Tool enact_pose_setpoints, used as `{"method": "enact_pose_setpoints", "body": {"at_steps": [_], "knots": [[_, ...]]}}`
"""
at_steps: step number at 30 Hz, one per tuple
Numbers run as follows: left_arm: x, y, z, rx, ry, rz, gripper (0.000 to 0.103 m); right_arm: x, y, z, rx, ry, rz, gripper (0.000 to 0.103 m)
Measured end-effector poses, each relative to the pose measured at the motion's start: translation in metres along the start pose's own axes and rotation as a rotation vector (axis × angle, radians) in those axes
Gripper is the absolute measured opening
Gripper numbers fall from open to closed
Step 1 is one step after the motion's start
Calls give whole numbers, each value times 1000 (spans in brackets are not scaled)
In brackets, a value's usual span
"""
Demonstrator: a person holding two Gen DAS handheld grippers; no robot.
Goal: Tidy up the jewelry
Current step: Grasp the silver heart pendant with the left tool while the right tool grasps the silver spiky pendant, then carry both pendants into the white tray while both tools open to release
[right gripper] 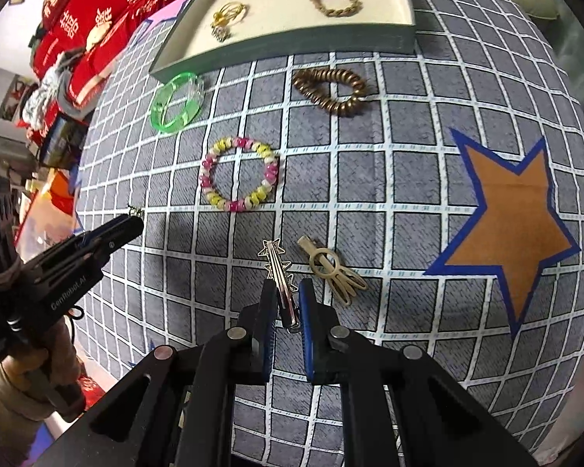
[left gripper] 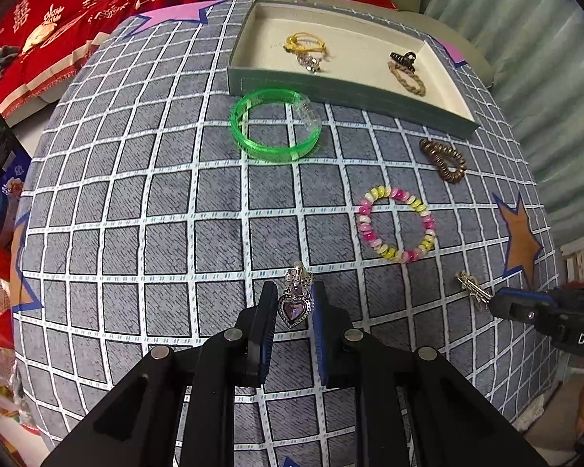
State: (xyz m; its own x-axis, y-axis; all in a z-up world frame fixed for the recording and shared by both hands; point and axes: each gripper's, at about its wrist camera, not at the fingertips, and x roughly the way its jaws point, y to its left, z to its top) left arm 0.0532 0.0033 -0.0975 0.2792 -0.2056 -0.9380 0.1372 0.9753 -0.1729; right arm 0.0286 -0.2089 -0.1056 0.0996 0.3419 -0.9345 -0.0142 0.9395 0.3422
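Note:
My left gripper (left gripper: 294, 303) is shut on a purple heart pendant (left gripper: 294, 308) near the front of the grid-patterned cloth; it also shows in the right wrist view (right gripper: 130, 222). My right gripper (right gripper: 284, 299) is shut on a silver star hair clip (right gripper: 278, 272), which also shows in the left wrist view (left gripper: 472, 286). A green-walled tray (left gripper: 331, 87) at the back holds a yellow ring (left gripper: 305, 43), a black claw clip (left gripper: 403, 58) and a braided band (left gripper: 407, 78).
On the cloth lie a green bangle (left gripper: 274, 126), a brown coil hair tie (left gripper: 444, 159), a pink and yellow bead bracelet (left gripper: 395, 223) and a bronze hair clip (right gripper: 333, 270). Red cushions (left gripper: 78, 11) sit at the back left.

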Motion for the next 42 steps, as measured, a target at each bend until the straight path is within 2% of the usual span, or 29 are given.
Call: {"method": "enact_pose_setpoints", "body": {"at_steps": [9, 15, 23, 31, 42], "knots": [[-8, 0, 13, 0, -32, -16, 28, -14, -6, 12, 33, -23, 28, 12], [-14, -8, 30, 1, -64, -38, 28, -27, -8, 32, 38, -66, 39, 12], [-19, -15, 65, -4, -114, -54, 28, -48, -15, 73, 37, -134, 48, 12], [-20, -19, 114, -5, -176, -48, 28, -65, -23, 125, 20, -192, 49, 12], [13, -28, 175, -3, -194, -7, 28, -49, -32, 190, 4, -200, 51, 12]]}}
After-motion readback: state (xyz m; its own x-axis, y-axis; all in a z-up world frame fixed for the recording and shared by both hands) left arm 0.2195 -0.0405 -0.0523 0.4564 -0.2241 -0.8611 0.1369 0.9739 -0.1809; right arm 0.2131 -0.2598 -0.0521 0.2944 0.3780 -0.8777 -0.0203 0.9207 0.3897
